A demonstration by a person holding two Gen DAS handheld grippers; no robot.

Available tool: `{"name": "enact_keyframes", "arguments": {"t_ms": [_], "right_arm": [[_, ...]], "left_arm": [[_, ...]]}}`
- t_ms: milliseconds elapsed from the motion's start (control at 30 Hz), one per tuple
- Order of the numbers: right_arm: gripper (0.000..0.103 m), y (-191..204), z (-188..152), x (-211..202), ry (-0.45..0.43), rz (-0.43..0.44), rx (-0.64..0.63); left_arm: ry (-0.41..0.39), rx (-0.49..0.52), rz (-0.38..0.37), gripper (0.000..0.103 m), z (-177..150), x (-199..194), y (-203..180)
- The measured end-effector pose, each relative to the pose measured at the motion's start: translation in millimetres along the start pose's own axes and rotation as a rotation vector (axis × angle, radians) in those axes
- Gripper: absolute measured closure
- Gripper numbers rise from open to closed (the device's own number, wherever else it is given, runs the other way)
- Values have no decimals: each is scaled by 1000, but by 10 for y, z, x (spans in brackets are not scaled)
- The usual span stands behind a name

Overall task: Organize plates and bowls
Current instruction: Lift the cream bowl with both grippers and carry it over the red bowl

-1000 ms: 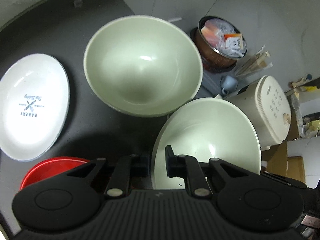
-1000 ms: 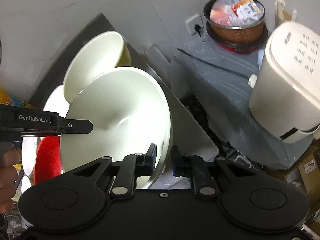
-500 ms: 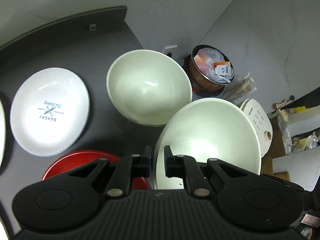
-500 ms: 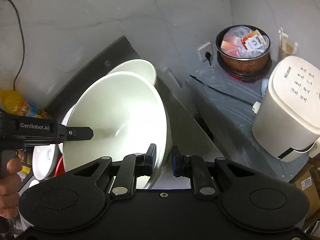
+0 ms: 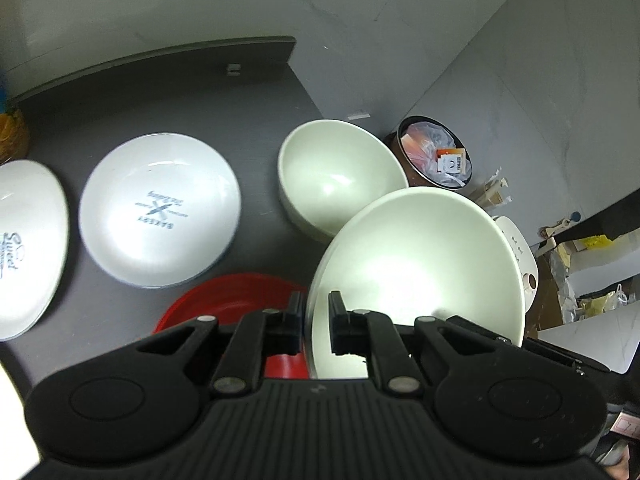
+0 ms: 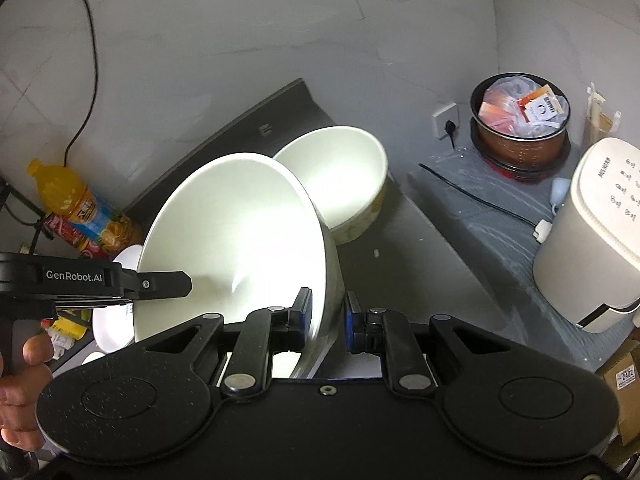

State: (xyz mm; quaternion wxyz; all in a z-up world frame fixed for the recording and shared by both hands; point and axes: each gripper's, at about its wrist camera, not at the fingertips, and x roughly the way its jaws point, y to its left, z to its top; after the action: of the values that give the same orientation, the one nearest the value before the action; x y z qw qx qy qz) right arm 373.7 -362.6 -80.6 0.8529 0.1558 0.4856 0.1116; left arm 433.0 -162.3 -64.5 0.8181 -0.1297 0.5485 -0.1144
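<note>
— Bowls on the move: left gripper [image 5: 313, 322] and right gripper [image 6: 327, 320] each pinch opposite rims of the large pale bowl [image 6: 236, 240], held above the dark counter [image 5: 192, 92].

— Advice? (My judgement.) Level it, then lower into the second bowl [image 5: 340, 176] beyond.

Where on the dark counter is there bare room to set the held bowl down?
Bare counter lies behind the two white plates and left of the resting bowl. Crowded: the red plate under the tongs, and the right edge.
</note>
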Motion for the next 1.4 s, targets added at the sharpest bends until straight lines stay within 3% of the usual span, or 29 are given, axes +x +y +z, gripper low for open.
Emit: {"name": "enact_keyframes", "arguments": {"t_ms": [600, 1067, 1400], "right_arm": [[85, 484, -220, 173, 60, 36, -68], [82, 545, -397, 501, 193, -5, -80], [83, 515, -412, 607, 216, -1, -63]], "left_arm": [[-5, -88, 15, 91, -181, -220, 629], [92, -126, 43, 88, -326, 85, 852], [134, -132, 75, 88, -330, 224, 874]]}}
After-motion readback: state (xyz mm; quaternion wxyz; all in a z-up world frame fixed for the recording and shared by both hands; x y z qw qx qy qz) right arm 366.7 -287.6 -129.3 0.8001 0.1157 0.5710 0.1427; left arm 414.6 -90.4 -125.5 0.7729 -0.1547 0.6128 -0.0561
